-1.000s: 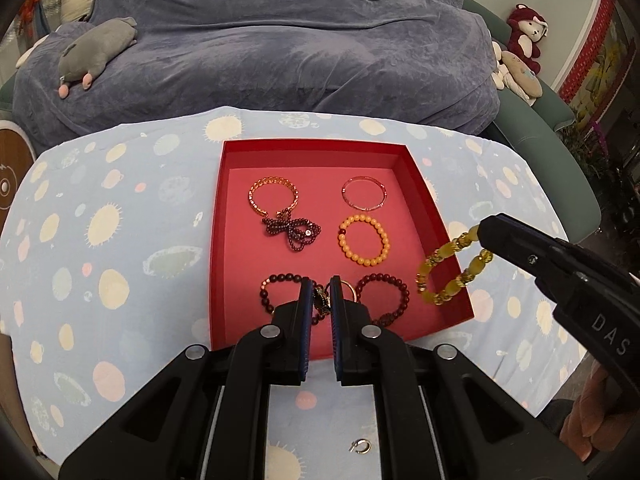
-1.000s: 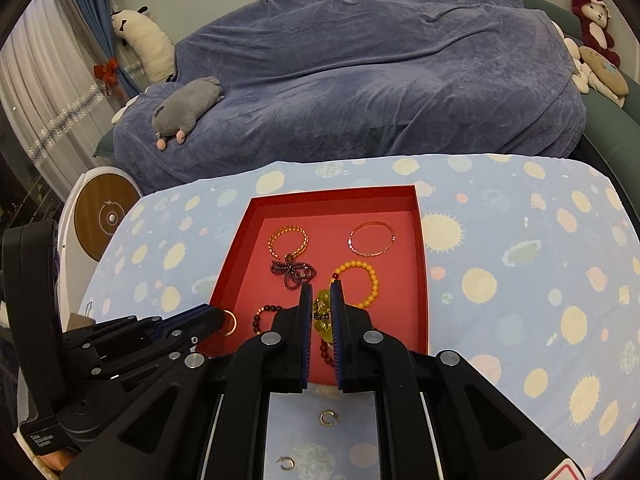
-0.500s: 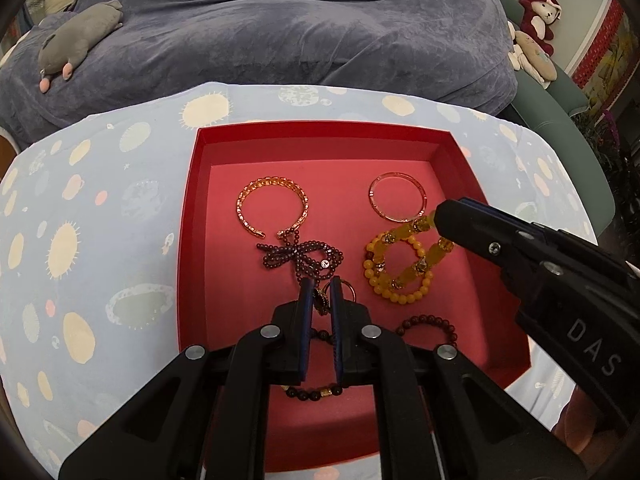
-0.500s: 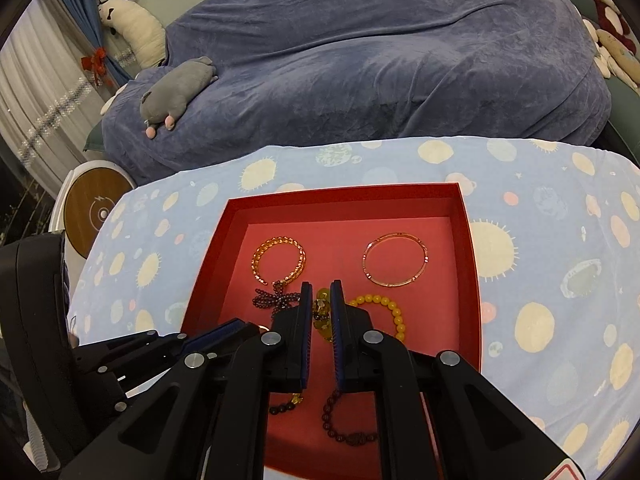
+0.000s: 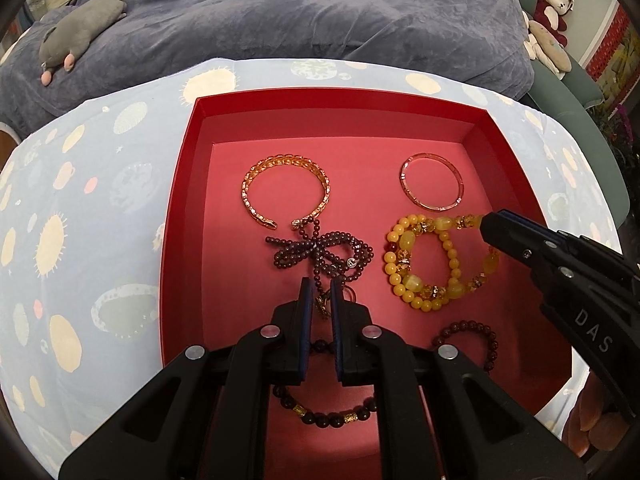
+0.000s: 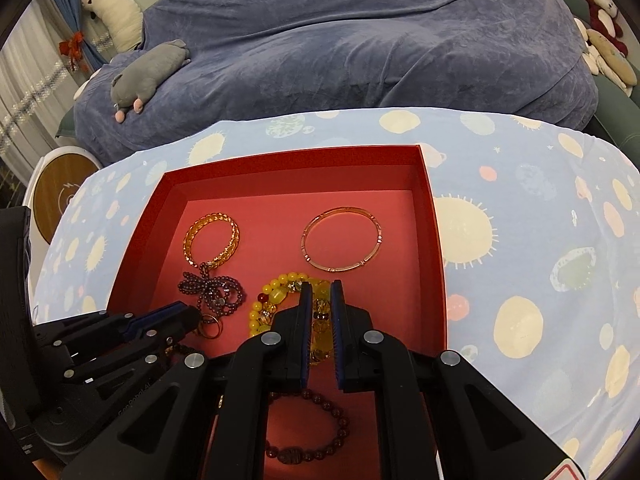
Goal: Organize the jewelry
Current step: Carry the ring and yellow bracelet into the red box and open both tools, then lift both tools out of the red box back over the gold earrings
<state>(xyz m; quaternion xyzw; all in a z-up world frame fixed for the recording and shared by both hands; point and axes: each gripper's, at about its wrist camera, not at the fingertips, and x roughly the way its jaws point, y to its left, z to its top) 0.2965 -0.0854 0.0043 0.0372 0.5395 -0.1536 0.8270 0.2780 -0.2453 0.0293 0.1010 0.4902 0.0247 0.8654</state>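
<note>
Over the red tray (image 5: 180, 208), both tongs are pinched on half-hidden jewelry: yellow bracelet (image 5: 448, 276), small ring (image 6: 211, 326).

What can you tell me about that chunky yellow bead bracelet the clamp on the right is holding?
The yellow bracelet is a loop of large, glossy, amber-like beads, rounded and oval, with small sparkly gold spacers between them. The right gripper is shut on one end of it. The rest droops over the smaller orange bead bracelet lying in the red tray, and seems to rest on it. It sits below the thin pink bangle.
</note>
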